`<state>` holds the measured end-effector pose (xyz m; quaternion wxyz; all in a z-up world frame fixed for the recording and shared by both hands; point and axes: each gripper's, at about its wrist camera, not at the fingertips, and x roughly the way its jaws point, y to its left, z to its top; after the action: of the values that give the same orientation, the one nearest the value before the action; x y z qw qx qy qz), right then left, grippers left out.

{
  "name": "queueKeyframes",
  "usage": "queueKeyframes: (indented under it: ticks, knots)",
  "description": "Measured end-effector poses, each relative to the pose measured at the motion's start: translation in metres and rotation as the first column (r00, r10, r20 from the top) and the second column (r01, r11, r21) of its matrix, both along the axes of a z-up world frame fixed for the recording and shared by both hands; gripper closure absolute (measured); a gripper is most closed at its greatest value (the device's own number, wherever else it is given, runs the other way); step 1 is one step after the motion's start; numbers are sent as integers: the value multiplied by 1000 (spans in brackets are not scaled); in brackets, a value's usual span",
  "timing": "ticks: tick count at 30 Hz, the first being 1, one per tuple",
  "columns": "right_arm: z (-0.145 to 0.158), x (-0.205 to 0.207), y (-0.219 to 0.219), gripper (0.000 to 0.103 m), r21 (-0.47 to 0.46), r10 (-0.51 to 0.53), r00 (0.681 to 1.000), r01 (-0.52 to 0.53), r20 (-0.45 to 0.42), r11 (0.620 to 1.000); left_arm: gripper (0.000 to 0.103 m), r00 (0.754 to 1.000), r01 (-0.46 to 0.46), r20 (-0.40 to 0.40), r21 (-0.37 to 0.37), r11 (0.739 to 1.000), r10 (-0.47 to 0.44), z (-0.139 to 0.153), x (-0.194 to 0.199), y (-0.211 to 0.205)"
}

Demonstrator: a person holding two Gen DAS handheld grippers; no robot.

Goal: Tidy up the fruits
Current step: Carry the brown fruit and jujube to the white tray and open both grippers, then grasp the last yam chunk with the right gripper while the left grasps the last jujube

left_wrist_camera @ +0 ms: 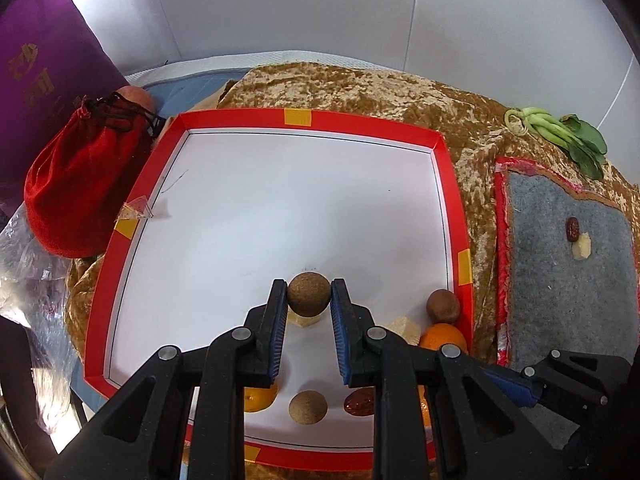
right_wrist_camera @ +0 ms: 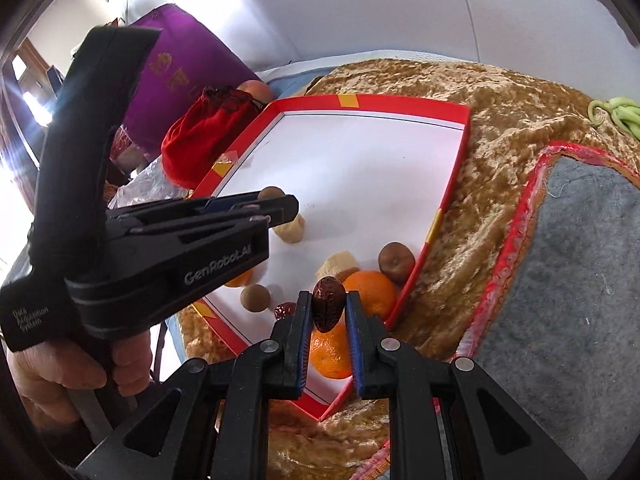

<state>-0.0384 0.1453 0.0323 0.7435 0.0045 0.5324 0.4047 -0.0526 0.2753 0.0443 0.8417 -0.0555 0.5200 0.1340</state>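
Left gripper (left_wrist_camera: 309,295) clenched on a round, speckled brown fruit (left_wrist_camera: 309,294), above the red-rimmed white cardboard tray (left_wrist_camera: 360,122). Right gripper (right_wrist_camera: 329,308) clamps a wrinkled dark-red date (right_wrist_camera: 328,308) over the tray's near right corner.

Greens (right_wrist_camera: 624,118) cut off at frame edge

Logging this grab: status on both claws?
Left claw shut on round brown fruit. Right claw shut on red date. Both above red tray. Nothing blocking.

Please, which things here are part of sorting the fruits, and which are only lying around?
For the job: brown round fruit in left gripper; red date in right gripper; red-rimmed tray; oranges; grey mat.

Lying about: red pouch; purple bag; green vegetable.
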Motion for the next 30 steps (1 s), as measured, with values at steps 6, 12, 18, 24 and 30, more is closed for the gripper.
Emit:
queueKeyframes:
  ticks: [6,12,18,24,30]
  knots:
    - [0,-4,4,83,1,18,1000,-18,6,1000,84,1000,-28,-7,0,1000,28,-2,0,3]
    - [8,0,-5,83,22,-2,1000,2,2,1000,68,998,-62,5,-29,998,62,0,0,7]
    - [27,26,-45,81,65,-111,994,110,11,992,63,999,-37,37,-15,999,37,7,4,-8]
    - [37,64,-104,79,2,-267,963,267,34,964,55,996,55,62,29,998,-57,10,12,-43]
    - [20,104,-179,75,-221,-421,900,435,111,873,55,987,140,66,56,989,-144,10,22,-80]
